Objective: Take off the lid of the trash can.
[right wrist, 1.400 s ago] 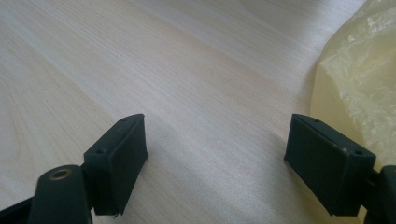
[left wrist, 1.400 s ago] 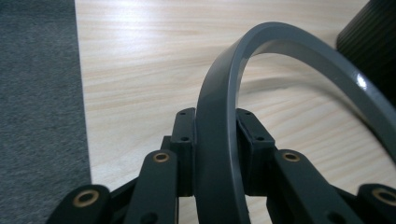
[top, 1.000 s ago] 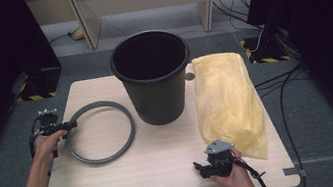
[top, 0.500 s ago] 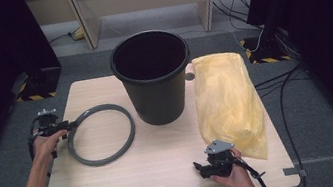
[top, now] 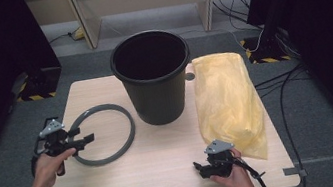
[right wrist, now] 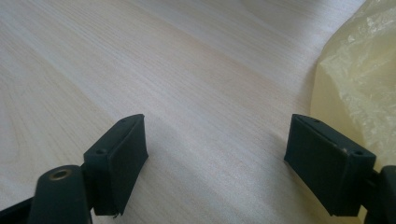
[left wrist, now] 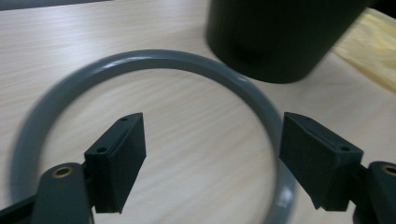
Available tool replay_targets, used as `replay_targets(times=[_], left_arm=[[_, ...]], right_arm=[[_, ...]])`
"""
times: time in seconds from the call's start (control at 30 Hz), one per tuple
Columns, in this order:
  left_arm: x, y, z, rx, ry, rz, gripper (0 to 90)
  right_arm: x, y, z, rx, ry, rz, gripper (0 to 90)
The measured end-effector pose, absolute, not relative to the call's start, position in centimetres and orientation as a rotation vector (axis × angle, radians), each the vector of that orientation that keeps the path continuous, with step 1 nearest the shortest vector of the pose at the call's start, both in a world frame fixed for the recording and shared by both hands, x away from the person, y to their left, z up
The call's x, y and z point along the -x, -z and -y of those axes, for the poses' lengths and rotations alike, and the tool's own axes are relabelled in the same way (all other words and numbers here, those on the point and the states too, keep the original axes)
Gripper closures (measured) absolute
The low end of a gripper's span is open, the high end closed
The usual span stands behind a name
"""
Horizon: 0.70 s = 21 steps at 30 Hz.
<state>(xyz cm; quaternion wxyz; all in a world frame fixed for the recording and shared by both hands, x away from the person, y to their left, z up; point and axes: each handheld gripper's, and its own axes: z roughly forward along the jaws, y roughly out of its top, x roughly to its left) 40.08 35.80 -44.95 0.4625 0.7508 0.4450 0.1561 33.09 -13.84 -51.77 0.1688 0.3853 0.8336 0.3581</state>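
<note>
Pale wood forms the bench (top: 167,174), which stands on grey carpet with dark curtains at either side. Taking the single black bucket (top: 154,77) as landmark: left of it lies one grey ring (top: 105,133), flat on the bench, and the left claw (top: 83,138) hangs over the ring's left edge, its jaws just opened wide and gripping nothing. The bucket's inside looks dark; contents cannot be told. Right of it lies one yellow bag (top: 227,104). The right claw (top: 200,168), near the bag's front corner, gapes empty.
</note>
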Motion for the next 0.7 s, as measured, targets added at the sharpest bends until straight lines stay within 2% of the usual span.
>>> replay_targets(times=[0.13, 0.33, 0.53, 0.7], left_arm=[[-37.6, 46.0, -33.7, -1.865, -0.355, -1.029, 20.6], [-35.2, 47.7, -31.6, -1.913, -0.402, -0.990, 20.5], [-33.6, 49.5, -29.7, -1.969, -0.438, -0.948, 20.5], [-32.9, 51.1, -28.2, -2.036, -0.392, -0.895, 20.5]], right_arm=[[-33.2, 51.5, 13.9, -1.100, -1.022, -2.372, 22.0], [-33.2, 50.4, 14.3, -1.106, -1.051, -2.339, 22.9], [-33.2, 48.9, 15.4, -1.119, -1.073, -2.287, 22.9], [-33.6, 46.6, 17.5, -1.139, -1.087, -2.203, 20.2]])
